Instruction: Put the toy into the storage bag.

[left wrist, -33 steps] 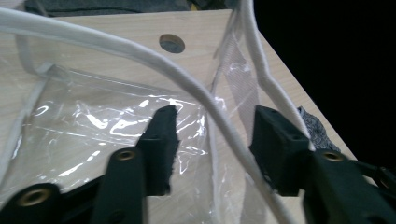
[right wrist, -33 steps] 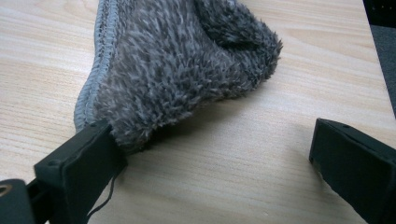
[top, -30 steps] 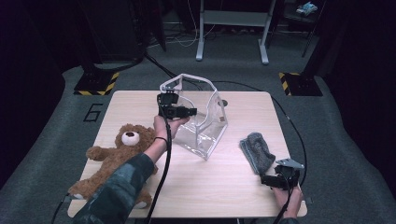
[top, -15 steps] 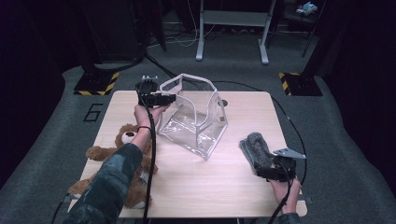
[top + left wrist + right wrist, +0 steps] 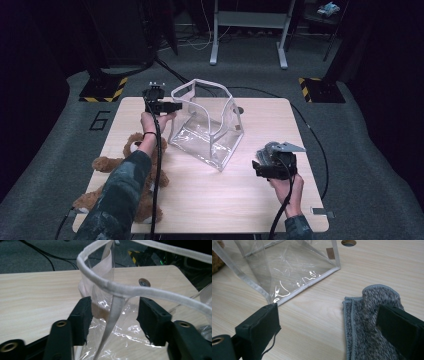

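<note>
While left tongs point(image 5: 113, 315) close around bag point(image 5: 207, 122) rim, right tongs point(image 5: 337, 332) apart; wooden table point(image 5: 210, 200), dark room.

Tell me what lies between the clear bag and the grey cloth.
Only bare wooden table separates the clear bag from the grey cloth; the right gripper view shows it.

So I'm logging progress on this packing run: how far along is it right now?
Early. Nothing looks packed: the clear bag holds nothing, the teddy bear lies on the table and the grey cloth lies flat. In hand: the left tool has been closing around the bag's white rim, not yet pinching it; the right tool hangs open over the cloth. Left: gripping and loading.
</note>
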A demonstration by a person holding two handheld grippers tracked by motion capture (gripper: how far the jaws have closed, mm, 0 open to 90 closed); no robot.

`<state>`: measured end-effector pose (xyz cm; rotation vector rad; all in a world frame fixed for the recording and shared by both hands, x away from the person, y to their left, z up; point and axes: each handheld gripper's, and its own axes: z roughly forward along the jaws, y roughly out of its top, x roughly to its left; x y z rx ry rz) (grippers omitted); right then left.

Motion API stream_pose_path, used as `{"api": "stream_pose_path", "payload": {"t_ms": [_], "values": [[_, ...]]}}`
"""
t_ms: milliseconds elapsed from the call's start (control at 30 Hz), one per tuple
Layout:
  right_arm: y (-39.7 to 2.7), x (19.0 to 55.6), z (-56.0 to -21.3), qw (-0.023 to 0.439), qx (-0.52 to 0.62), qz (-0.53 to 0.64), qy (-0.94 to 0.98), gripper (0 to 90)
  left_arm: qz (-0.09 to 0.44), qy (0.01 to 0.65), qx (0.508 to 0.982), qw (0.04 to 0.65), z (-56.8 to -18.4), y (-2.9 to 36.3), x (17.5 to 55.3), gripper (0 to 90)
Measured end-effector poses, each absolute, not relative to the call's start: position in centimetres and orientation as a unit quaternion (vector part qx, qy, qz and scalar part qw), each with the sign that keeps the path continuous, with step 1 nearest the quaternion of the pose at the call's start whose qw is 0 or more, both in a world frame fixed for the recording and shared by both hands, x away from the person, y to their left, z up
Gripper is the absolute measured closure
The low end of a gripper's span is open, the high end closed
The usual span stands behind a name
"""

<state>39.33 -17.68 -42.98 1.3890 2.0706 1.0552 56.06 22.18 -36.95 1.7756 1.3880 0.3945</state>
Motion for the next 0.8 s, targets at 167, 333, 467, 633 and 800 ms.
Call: {"api": "stream_pose_path", "payload": {"t_ms": [167, 333, 467, 633, 800], "values": [[-17.2, 39.8, -42.5, 0.214, 0.497, 0.384, 0.748, 6.9, 0.150, 0.540, 0.719, 0.411, -38.0, 22.0, 55.9, 72.3], [-16.6, 40.3, -41.7, 0.209, 0.499, 0.391, 0.745, 7.7, 0.152, 0.531, 0.726, 0.410, -38.0, 21.9, 55.4, 82.9], [-16.1, 40.7, -41.0, 0.208, 0.493, 0.396, 0.747, 8.3, 0.149, 0.525, 0.731, 0.410, -37.8, 21.8, 54.3, 83.8], [-15.5, 41.2, -39.9, 0.201, 0.491, 0.407, 0.744, 9.1, 0.132, 0.512, 0.742, 0.411, -37.3, 21.2, 52.8, 83.9], [-14.8, 42.1, -37.9, 0.203, 0.486, 0.418, 0.740, 10.3, 0.113, 0.496, 0.754, 0.416, -36.9, 20.4, 51.2, 83.7]]}}
